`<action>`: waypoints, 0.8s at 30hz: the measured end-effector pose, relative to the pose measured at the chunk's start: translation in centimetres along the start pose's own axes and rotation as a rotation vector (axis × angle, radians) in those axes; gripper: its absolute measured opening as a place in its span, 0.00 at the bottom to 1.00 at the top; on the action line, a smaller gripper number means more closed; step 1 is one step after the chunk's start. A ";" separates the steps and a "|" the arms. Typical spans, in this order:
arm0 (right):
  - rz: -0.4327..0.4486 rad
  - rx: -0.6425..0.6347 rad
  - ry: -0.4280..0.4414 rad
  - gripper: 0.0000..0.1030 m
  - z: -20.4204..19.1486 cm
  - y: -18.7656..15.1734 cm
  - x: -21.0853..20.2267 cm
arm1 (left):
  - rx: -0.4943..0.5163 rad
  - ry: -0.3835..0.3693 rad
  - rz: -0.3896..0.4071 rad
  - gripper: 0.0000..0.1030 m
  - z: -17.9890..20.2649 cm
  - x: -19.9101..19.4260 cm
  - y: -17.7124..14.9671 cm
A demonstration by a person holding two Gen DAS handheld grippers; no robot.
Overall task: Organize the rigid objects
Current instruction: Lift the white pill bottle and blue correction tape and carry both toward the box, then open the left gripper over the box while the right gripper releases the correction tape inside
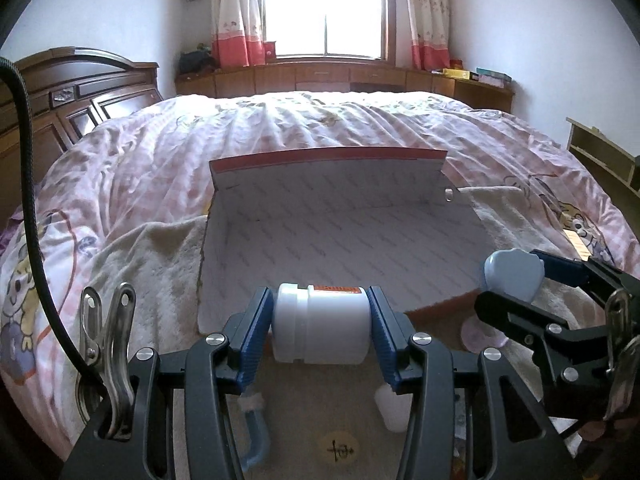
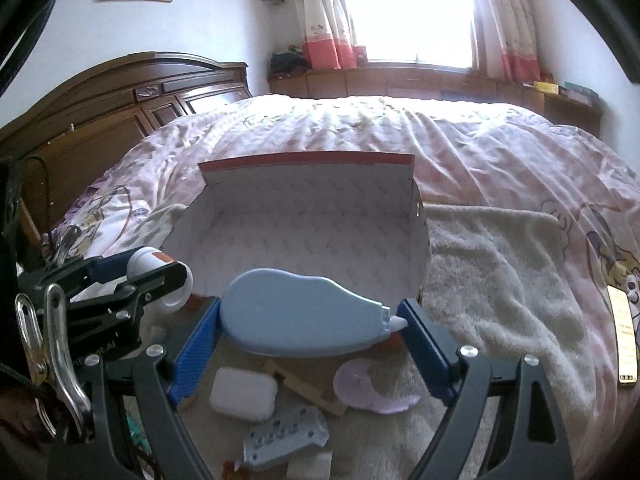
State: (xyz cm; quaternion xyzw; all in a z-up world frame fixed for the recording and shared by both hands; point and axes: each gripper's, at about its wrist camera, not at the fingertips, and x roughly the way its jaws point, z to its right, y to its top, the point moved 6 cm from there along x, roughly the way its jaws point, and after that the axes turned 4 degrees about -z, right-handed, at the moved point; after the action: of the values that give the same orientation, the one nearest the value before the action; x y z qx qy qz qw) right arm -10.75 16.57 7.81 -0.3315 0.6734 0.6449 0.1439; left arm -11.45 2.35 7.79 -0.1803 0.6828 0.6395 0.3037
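Clamping a white jar (image 1: 320, 322) sideways, lid leftward, the left tool (image 1: 320, 320); right tool (image 2: 316, 318) grips a blue dispenser (image 2: 300, 312) lengthwise, tip rightward.

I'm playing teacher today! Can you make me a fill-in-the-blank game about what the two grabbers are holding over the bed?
1. The left gripper is shut on a ____ jar lying on its side.
2. The right gripper is shut on a ____ tape dispenser.
3. The open cardboard box ahead has ____ inside it.

Missing words: white; blue; nothing
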 end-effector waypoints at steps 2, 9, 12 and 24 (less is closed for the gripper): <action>-0.005 0.007 0.000 0.88 0.2 0.4 0.6 | 0.002 0.004 -0.005 0.47 0.0 0.6 0.3; -0.030 0.008 -0.006 0.87 0.7 0.7 2.6 | 0.002 0.016 -0.022 0.47 0.1 2.6 0.8; -0.043 0.012 -0.010 0.87 1.0 0.7 3.3 | 0.010 0.025 -0.021 0.47 0.2 3.1 0.9; -0.077 0.008 -0.037 0.87 1.5 0.7 5.6 | 0.011 0.024 -0.046 0.47 0.3 5.1 0.9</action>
State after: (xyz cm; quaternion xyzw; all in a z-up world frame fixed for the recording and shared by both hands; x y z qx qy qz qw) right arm -15.73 16.50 4.68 -0.3447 0.6600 0.6421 0.1824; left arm -15.82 3.46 5.23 -0.2020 0.6857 0.6262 0.3112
